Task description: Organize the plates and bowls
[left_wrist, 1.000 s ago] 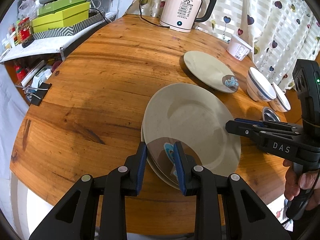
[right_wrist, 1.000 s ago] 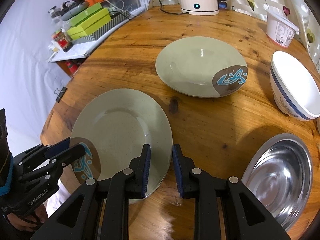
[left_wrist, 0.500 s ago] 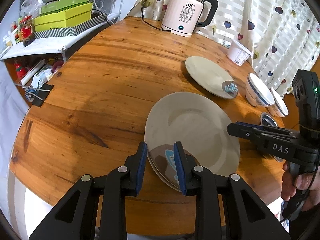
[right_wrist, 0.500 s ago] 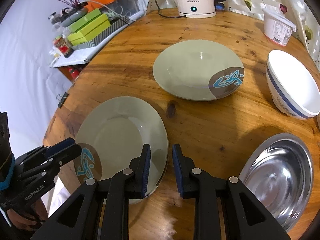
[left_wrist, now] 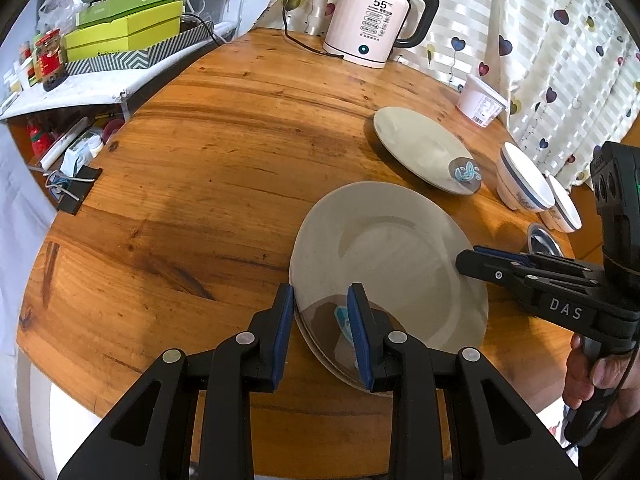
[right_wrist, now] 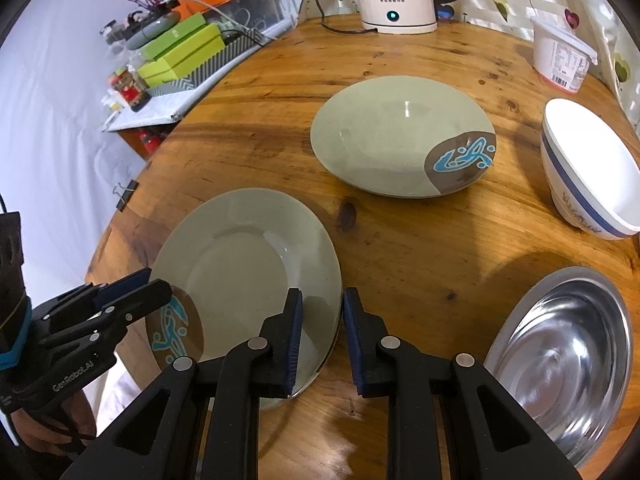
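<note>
On a round wooden table [left_wrist: 200, 168], two hand-held grippers hover over the near stack of plates. The left gripper [left_wrist: 320, 308], lettered "GenRobot.AI" on its side, points steeply down at the table's 6 o'clock edge. Its blue pads stand a little apart astride the brown-patched rim of the top plate [left_wrist: 384, 256], with no pinch to be made out. The right gripper [right_wrist: 322, 312], marked "DAS" and held by a hand [left_wrist: 592, 376], has its pads narrowly parted astride the same plate's rim at about 4 o'clock. It, too, clamps nothing.

A second rim shows just beneath the top plate. A lone plate [right_wrist: 400, 136] with the same blue motif lies toward 1 o'clock, making three grey-green plates in all.

Two white bowls with blue bands stand side by side near 3 o'clock. The near bowl [right_wrist: 588, 176] shows a bare white inside, while the far bowl [left_wrist: 564, 208] is seen only at its rim. One steel bowl [right_wrist: 560, 360] sits beside them, showing only reflections.

At 12 o'clock stands one white electric kettle [left_wrist: 372, 20] whose display reads "55°C"; the smaller print below is too fine to read. One lidded white tub [right_wrist: 560, 60] with a printed label and barcode sits at 2 o'clock, its contents hidden.

On a side shelf toward 10 o'clock, green boxes [left_wrist: 124, 32] are stacked on a zigzag-patterned box.
</note>
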A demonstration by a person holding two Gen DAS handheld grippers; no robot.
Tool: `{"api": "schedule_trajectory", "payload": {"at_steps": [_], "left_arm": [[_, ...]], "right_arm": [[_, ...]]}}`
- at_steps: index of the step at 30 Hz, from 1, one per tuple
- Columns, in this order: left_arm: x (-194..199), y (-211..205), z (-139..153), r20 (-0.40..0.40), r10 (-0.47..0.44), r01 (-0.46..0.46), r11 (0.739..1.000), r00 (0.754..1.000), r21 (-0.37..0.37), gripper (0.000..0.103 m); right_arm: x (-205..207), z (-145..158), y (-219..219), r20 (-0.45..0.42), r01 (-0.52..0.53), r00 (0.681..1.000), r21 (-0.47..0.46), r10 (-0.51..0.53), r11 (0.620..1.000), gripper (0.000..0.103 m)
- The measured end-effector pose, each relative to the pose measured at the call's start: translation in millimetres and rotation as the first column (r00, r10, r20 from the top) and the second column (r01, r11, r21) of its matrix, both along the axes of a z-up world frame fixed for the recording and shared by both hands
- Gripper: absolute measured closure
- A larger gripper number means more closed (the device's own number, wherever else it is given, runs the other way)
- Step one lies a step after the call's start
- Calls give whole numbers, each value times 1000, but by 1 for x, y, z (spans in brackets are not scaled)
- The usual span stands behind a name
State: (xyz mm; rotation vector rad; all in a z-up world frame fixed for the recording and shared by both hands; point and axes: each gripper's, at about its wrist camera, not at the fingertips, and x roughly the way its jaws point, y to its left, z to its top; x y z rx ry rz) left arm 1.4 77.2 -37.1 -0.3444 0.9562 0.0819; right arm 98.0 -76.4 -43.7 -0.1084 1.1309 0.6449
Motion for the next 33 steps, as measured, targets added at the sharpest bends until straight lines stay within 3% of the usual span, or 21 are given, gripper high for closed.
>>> {"api": "schedule_trajectory", "payload": {"at_steps": [20,33], "left_arm": [[-3,1,-1,0,2,-2,1000,1000,-12,74],[-4,5,11,28,12,-12,1000,1000,6,74]], "right_arm": [[1,-1,-1,-5,0,1000,9,0,1000,83],[1,14,-24,29,56,998,59,-57,997,78]]}}
